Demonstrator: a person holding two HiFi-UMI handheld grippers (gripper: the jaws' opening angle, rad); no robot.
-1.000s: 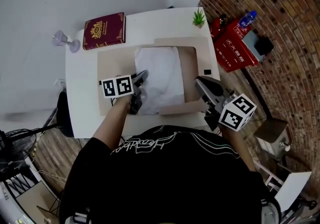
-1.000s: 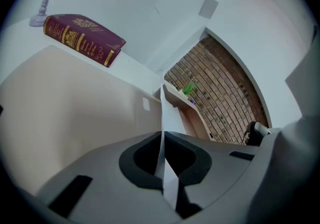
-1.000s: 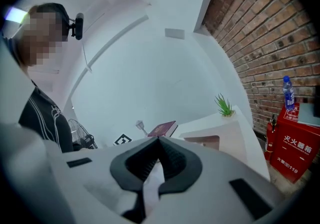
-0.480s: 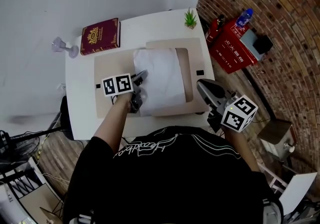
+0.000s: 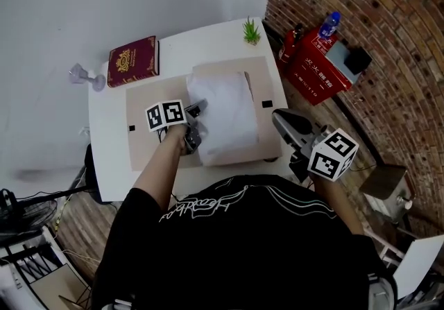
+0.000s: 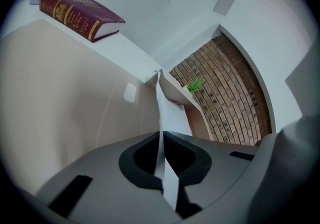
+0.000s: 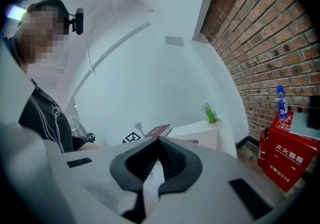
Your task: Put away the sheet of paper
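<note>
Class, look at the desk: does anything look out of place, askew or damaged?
The paper does not lie flat on the beige mat. The left gripper is shut on its left edge and lifts it, so in the left gripper view it stands on edge. It also looks creased. Nothing looks spilled or broken.

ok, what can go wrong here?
1. The left hand-held gripper pinches only one edge of the sheet of paper. The rest lies on the beige mat, so a quick pull may tear it or slip it free.
2. Swung far, the limp sheet could brush the potted plant.
</note>
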